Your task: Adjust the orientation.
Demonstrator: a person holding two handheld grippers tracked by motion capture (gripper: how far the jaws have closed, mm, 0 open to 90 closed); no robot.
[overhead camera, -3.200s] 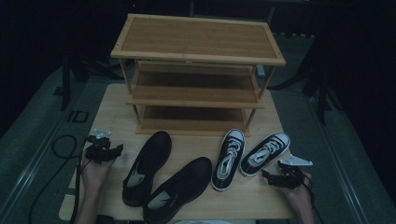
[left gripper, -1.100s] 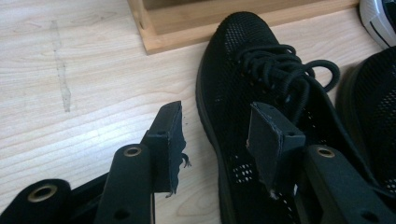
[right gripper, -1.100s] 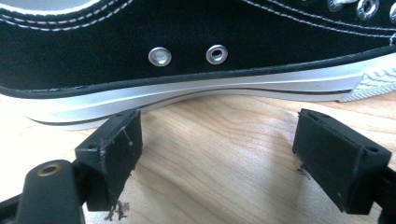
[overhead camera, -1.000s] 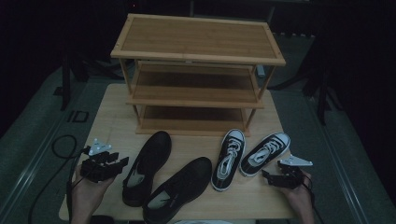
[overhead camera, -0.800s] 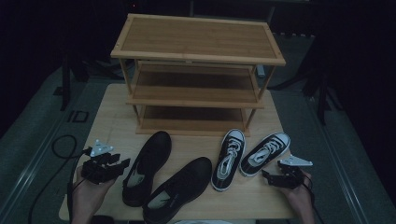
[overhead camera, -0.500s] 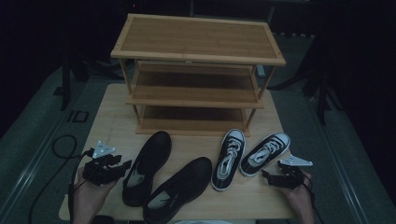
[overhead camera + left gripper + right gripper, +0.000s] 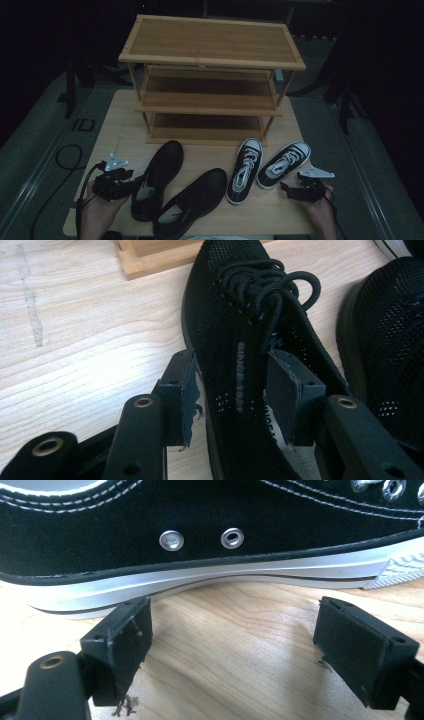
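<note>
The left tongs (image 7: 232, 385) straddle the heel end of a black mesh shoe (image 7: 250, 340), one jaw outside its wall and the other inside the opening, closing in but not visibly clamped. The shoe is a low knit trainer with black laces tied in a loose bow and pale lettering printed down its insole. It lies on the pale wooden worktop (image 7: 120, 130), toe pointing toward the bamboo shoe rack (image 7: 212, 75), just beside its matching second black shoe (image 7: 192, 200). The right tongs (image 7: 250, 645) are spread wide, released, resting low on the worktop just in front of a black canvas sneaker (image 7: 210, 525) with a white rubber sole and metal eyelets.
</note>
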